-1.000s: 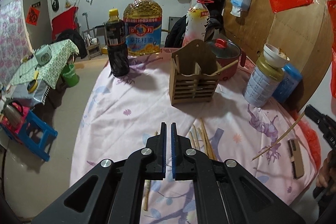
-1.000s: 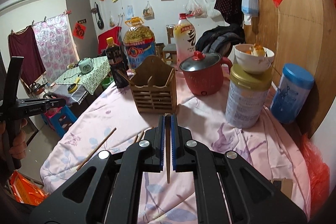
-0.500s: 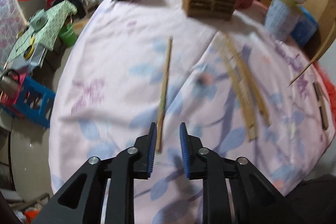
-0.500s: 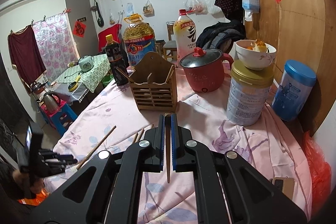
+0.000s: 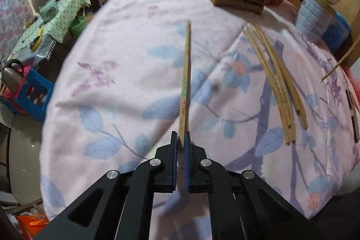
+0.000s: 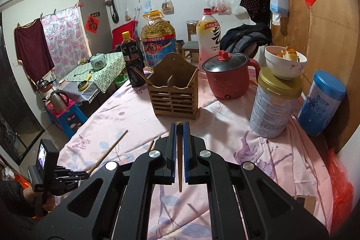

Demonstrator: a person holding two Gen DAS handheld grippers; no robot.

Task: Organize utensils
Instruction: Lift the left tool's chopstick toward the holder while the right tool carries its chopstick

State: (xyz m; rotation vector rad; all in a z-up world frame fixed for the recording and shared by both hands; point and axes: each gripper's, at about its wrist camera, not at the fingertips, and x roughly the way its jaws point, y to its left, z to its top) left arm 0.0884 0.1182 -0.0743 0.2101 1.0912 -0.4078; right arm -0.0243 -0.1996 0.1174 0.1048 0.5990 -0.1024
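Down over the pink floral cloth (image 5: 126,64), the left gripper (image 5: 180,141) tilts steeply, its jaws having just closed on the near end of a single chopstick (image 5: 186,76) lying on the cloth — loose chopsticks (image 5: 276,87) lie to its right. Seen from the right wrist, the right gripper (image 6: 179,127) points gently downward, clamped on another chopstick (image 6: 180,163), just short of the wooden holder (image 6: 174,96).

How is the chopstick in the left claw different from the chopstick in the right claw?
The left claw pinches its chopstick at one end, so the stick lies along the pink tablecloth. The right claw holds its chopstick lengthwise between the pads, above the cloth. Both chopsticks look like plain pale wood.
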